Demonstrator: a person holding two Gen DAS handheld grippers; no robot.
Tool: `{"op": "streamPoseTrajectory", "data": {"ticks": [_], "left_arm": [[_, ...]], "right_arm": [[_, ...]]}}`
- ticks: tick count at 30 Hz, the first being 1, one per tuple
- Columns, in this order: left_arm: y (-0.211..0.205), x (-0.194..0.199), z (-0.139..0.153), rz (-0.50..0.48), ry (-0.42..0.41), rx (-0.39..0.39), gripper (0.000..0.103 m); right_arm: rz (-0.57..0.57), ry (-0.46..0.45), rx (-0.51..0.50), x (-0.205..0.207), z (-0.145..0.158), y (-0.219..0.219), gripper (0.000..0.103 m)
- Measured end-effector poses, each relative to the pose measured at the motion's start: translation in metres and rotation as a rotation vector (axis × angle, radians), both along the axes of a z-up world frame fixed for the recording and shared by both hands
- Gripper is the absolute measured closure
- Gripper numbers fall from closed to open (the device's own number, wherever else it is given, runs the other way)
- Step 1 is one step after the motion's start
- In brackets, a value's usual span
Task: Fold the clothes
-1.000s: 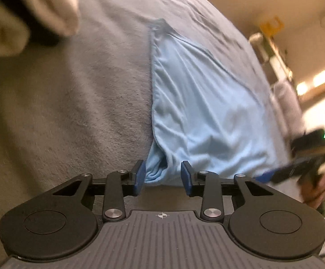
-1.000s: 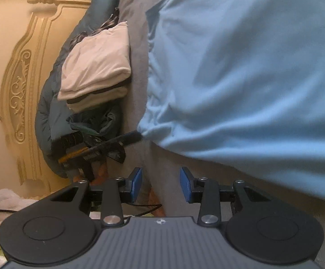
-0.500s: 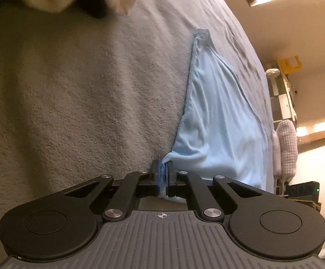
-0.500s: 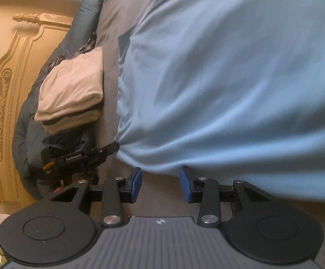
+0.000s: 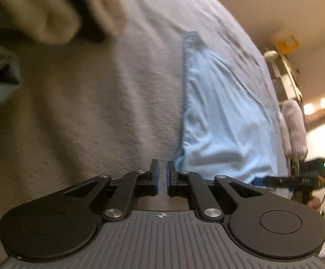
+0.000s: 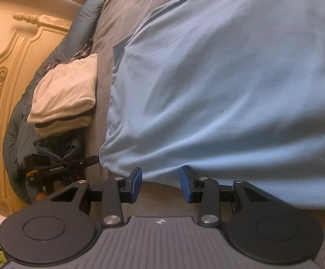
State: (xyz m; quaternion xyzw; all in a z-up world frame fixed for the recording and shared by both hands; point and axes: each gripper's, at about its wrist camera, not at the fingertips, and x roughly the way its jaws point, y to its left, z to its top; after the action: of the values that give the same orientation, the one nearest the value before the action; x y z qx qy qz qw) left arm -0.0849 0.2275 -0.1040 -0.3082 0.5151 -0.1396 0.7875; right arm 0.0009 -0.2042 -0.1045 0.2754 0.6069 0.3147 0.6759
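Note:
A light blue garment [image 5: 220, 116] lies spread on the grey bed cover [image 5: 99, 112]. In the left wrist view my left gripper [image 5: 161, 180] sits just left of the garment's near corner, its jaws a narrow gap apart with nothing between them. In the right wrist view the garment [image 6: 218, 85] fills most of the frame. My right gripper [image 6: 161, 185] is open at the garment's near edge, empty. The left gripper also shows in the right wrist view [image 6: 61, 168], and the right gripper in the left wrist view [image 5: 274, 180].
A stack of folded beige clothes [image 6: 66, 96] lies by a dark teal quilt [image 6: 77, 42] against the carved headboard [image 6: 3, 71]. The same stack shows blurred in the left wrist view [image 5: 50, 11]. A shelf and a white rolled item [image 5: 294, 130] stand beyond the bed's far side.
My left gripper shut on the garment's corner, then let it go and now stands slightly apart beside it. My right gripper stayed open and moved closer along the garment's edge.

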Motion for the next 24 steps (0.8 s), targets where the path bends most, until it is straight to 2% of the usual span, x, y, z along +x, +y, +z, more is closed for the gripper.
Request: {"op": "streamPoseTrajectory", "data": {"ticks": [3,7,9,12,16,18,24], "left_arm": [[-0.013,0.000,0.006,-0.062,-0.030,0.022,0.086],[-0.034,0.000,0.003,-0.125,-0.009,0.148,0.085],[-0.041,0.000,0.002,-0.146,-0.002,0.194,0.085],[-0.029,0.001,0.014,-0.096,-0.033,0.109,0.084],[-0.016,0.018,0.020,-0.016,-0.077,-0.001,0.070],[-0.023,0.035,0.018,0.007,-0.100,0.008,0.068],[-0.055,0.082,0.001,-0.007,-0.127,0.139,0.068]], "right_arm": [[0.009,-0.009,-0.002,-0.001,0.001,0.000,0.063],[-0.002,-0.053,-0.034,-0.003,0.008,-0.002,0.063],[-0.015,-0.114,-0.068,-0.005,0.016,-0.004,0.063],[-0.051,-0.225,-0.142,-0.008,0.030,-0.012,0.063],[-0.148,-0.259,-0.189,-0.007,0.031,-0.032,0.063],[-0.193,-0.248,-0.188,-0.006,0.028,-0.040,0.063],[-0.218,-0.242,-0.193,-0.008,0.027,-0.046,0.063]]}}
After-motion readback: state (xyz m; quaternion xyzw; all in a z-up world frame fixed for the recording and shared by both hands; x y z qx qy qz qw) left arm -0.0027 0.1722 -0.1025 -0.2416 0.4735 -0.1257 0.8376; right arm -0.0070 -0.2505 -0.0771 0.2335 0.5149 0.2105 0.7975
